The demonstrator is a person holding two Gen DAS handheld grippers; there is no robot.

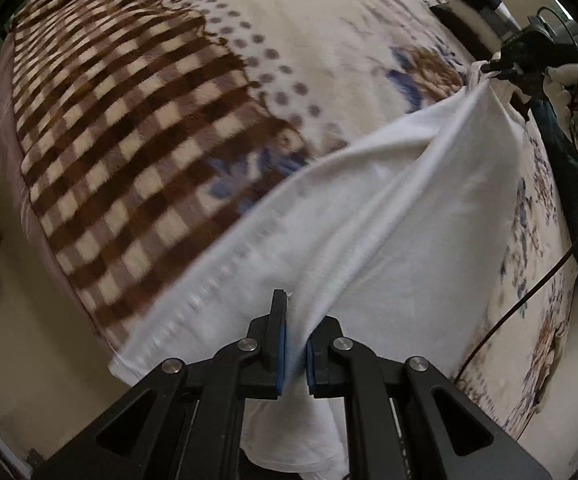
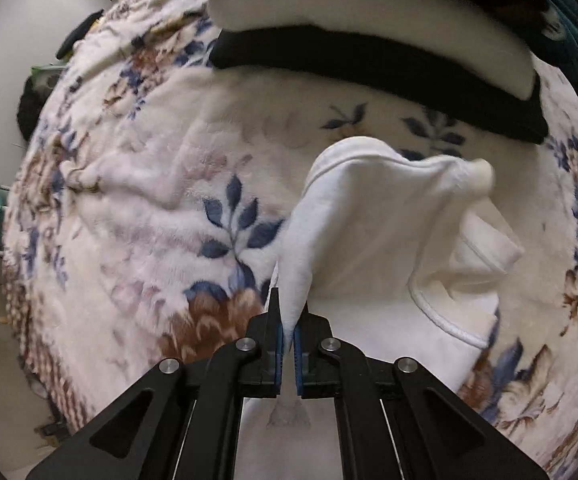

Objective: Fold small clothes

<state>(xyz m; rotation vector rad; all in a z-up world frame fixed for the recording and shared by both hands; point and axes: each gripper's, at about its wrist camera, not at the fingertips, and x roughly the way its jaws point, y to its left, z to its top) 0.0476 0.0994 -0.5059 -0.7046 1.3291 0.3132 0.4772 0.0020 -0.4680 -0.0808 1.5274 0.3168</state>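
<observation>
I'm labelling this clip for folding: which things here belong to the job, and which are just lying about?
Part of the job:
white garment
left gripper, shut on it
right gripper, shut on it

Just lying about:
patterned blanket
black and white folded stack
dark teal cloth

A bed (image 1: 329, 60) fills most of both views, covered in a plush floral blanket (image 2: 149, 200) with brown checks at left. Pale floor (image 1: 29, 340) shows lower left, plain wall (image 2: 29, 20) upper left.
</observation>
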